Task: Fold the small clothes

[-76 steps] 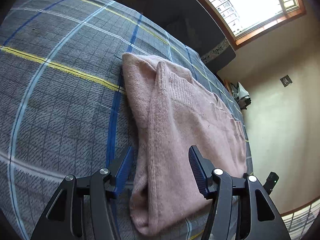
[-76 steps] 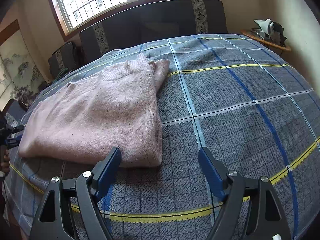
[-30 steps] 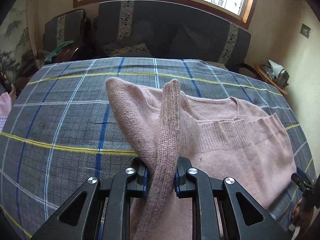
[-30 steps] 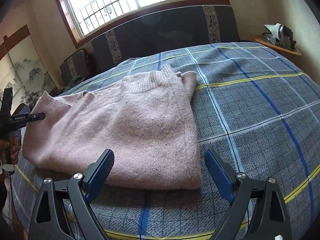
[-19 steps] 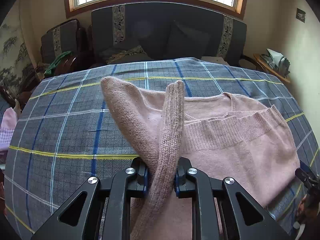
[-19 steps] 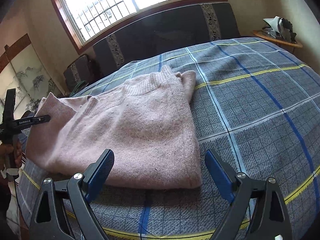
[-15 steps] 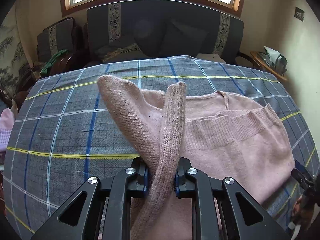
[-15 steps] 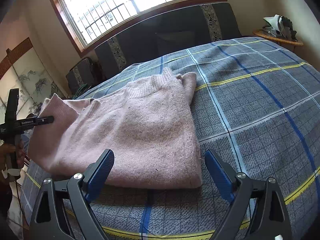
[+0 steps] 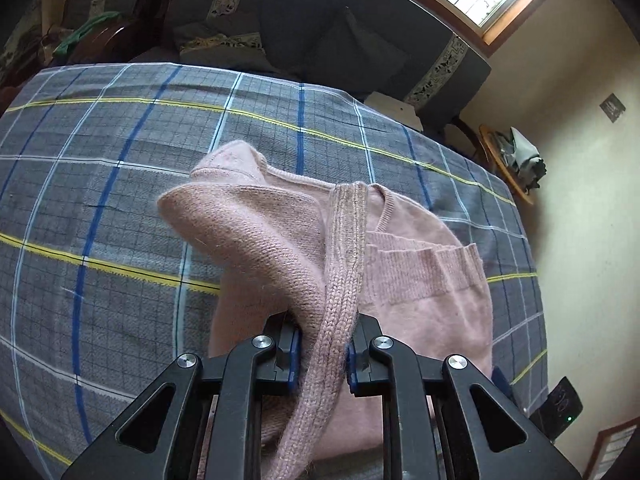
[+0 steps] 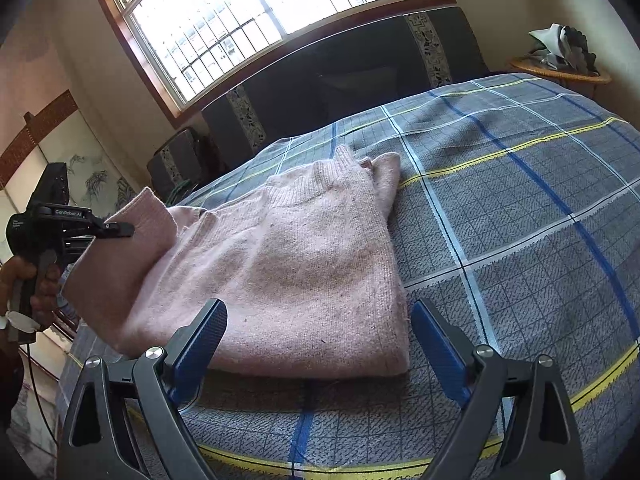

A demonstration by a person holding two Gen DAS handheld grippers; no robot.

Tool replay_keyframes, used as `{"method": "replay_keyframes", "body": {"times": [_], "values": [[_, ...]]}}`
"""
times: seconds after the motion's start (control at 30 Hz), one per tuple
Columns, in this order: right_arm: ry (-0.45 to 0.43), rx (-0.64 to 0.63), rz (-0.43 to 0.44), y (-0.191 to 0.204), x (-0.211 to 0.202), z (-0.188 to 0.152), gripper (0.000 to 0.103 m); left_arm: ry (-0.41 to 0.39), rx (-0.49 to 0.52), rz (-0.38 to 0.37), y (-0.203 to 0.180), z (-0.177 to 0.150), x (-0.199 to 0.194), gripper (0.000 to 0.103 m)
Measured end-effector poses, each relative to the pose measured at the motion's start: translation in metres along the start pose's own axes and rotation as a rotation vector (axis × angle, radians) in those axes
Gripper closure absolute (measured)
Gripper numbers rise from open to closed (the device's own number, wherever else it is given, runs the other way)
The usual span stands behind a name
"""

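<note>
A pink knitted sweater (image 10: 304,264) lies partly folded on a grey plaid bed cover (image 10: 520,216). My left gripper (image 9: 322,354) is shut on the sweater's ribbed edge (image 9: 344,264) and holds that end lifted off the cover, over the rest of the sweater (image 9: 424,288). The right wrist view shows that same left gripper (image 10: 116,230) at the far left, in a person's hand (image 10: 24,280), with the raised pink fold beside it. My right gripper (image 10: 320,332) is open just above the sweater's near edge, nothing between its fingers.
A dark sofa (image 9: 320,32) runs along the bed's far side under a bright window (image 10: 260,12). A small round side table (image 10: 560,68) with crumpled things stands at the far right corner. Bare plaid cover (image 9: 80,200) lies left of the sweater.
My left gripper has carried the lifted sweater end up and across, towards the right over the rest of the sweater, and rolled. The right gripper has stayed open near the sweater's front edge.
</note>
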State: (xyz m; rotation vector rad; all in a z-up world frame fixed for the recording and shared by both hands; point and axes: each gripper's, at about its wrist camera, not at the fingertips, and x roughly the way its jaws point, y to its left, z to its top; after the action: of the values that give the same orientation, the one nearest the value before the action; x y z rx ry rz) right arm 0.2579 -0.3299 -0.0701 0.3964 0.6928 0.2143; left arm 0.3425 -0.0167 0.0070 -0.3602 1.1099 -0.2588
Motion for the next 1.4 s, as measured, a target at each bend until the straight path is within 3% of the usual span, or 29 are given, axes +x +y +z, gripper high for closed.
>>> {"method": "replay_keyframes", "body": {"times": [0.37,0.8,1.13,1.4], "values": [[-0.020,0.012,0.025,-0.002,-0.005,-0.002,0.010,0.026,-0.005,-0.071,-0.067,0.003,0.018,0.086],[-0.026,0.015,0.036,-0.002,-0.008,-0.003,0.010,0.024,-0.088,-0.139,-0.120,0.003,0.048,0.087],[-0.029,0.016,0.042,-0.002,-0.008,-0.003,0.010,0.053,-0.147,-0.147,-0.132,-0.010,0.086,0.087],[0.017,-0.007,0.048,0.004,0.001,-0.003,0.010,0.040,-0.144,-0.175,-0.149,-0.016,0.086,0.087]]}}
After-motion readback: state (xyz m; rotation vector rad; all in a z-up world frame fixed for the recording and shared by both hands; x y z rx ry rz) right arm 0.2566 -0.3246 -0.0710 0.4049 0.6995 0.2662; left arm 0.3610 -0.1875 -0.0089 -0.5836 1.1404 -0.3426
